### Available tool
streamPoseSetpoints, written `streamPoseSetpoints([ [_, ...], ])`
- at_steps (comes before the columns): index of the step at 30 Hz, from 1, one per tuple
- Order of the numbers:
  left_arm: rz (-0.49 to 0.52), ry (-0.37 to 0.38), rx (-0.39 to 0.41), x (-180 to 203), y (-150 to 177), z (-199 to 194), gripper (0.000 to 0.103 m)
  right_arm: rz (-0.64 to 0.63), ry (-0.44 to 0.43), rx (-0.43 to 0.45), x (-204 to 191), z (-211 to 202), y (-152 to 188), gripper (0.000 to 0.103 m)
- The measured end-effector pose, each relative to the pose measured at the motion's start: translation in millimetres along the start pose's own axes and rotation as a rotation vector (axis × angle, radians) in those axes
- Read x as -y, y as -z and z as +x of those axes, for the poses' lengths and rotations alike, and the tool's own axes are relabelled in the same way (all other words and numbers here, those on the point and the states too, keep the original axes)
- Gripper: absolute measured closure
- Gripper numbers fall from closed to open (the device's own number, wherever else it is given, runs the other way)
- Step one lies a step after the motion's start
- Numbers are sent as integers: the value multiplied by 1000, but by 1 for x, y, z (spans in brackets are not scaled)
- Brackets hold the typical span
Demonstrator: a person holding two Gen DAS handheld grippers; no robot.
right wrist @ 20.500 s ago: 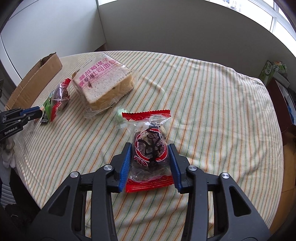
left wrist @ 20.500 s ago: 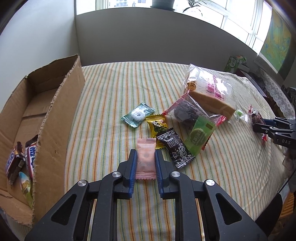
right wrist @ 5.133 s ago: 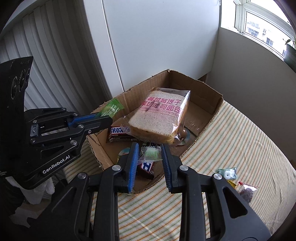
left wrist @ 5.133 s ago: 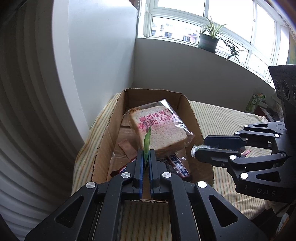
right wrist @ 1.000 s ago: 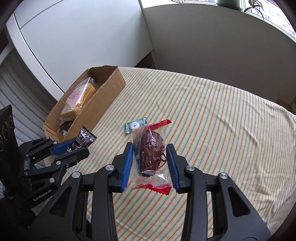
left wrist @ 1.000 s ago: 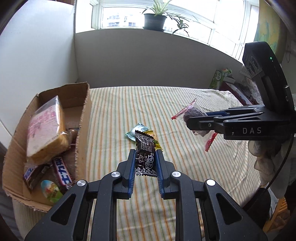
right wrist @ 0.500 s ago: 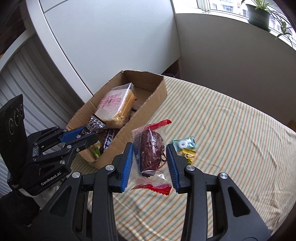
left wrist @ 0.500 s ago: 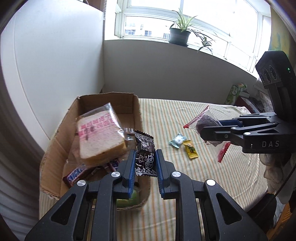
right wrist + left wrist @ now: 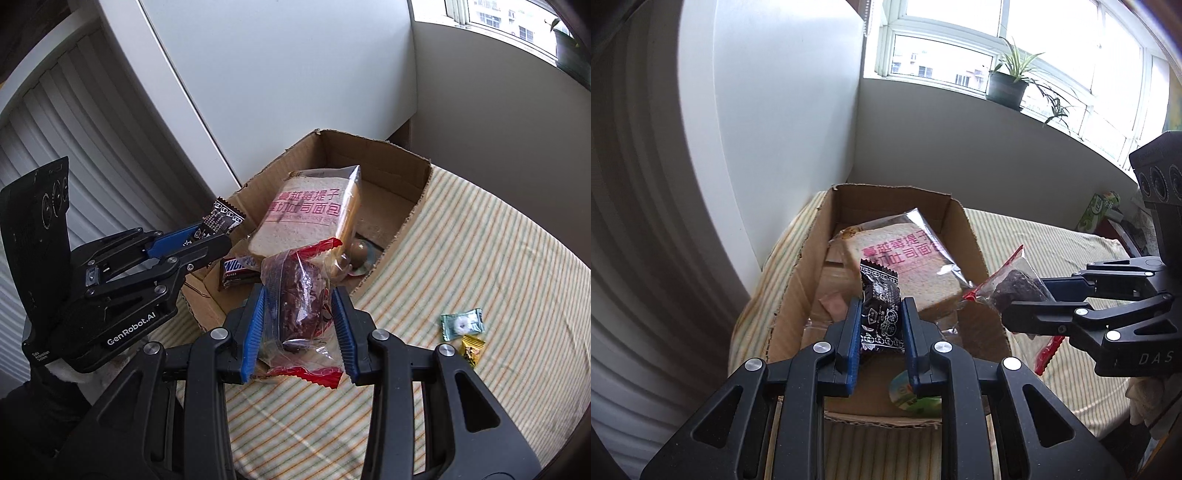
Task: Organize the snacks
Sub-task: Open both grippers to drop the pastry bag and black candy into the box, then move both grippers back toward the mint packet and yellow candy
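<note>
Snacks mostly sit in the cardboard box [image 9: 417, 177], which we see on the striped worktop [image 9: 480, 258] at its 10 o'clock edge in the right wrist view. Box is open-topped, with torn flaps.

Inside it, the bagged bread loaf [image 9: 306, 218] with pink print is the biggest item; it leans across the box middle, tilted. A Snickers bar [image 9: 236, 271] lies at 8 o'clock of the loaf, touching its bag. A round foil-looking piece [image 9: 360, 254] sits at the loaf's 4 o'clock; we can't tell what it is. In the left wrist view a green round-label packet [image 9: 912, 397] lies at the near box wall, partly hidden by the claw.

Right claw [image 9: 301, 330] is clenched on a clear bag with red ends holding a dark cake [image 9: 299, 306], held over the near box corner. We see the same cake bag [image 9: 1015, 284] at 3 o'clock in the left view, just beside the right box wall.

Left claw [image 9: 881, 328] grips a black printed sachet [image 9: 881, 310], upright, above the box interior. In the right view the sachet [image 9: 221, 219] pokes out at 9 o'clock, over the left box wall.

On the worktop, well apart from the box at 4 o'clock: a teal candy [image 9: 461, 324] and, just beside it, a yellow candy [image 9: 472, 349].
</note>
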State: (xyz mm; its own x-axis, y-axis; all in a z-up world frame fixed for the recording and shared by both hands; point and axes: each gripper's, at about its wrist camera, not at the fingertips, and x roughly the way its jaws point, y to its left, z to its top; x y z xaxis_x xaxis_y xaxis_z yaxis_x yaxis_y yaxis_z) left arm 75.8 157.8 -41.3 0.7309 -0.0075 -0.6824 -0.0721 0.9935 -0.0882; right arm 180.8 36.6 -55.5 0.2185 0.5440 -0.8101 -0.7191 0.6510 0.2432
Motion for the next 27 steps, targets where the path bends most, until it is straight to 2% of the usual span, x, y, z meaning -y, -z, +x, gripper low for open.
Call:
streamPoseSetpoints([
  [6,-18,-14,1,-10,1,3,84,-31,10,-9,-12,16,-5,63],
  [10,-24,-15,-2,-14,1,3,83,-37,24,13,-15,15,-5,41],
  [18,-30,-19,5,-13,1,0,82,2,33,42,4,-6,-1,40],
  [27,-14,6,17,7,-2,-4,82,51,80,63,38,-31,13,40],
])
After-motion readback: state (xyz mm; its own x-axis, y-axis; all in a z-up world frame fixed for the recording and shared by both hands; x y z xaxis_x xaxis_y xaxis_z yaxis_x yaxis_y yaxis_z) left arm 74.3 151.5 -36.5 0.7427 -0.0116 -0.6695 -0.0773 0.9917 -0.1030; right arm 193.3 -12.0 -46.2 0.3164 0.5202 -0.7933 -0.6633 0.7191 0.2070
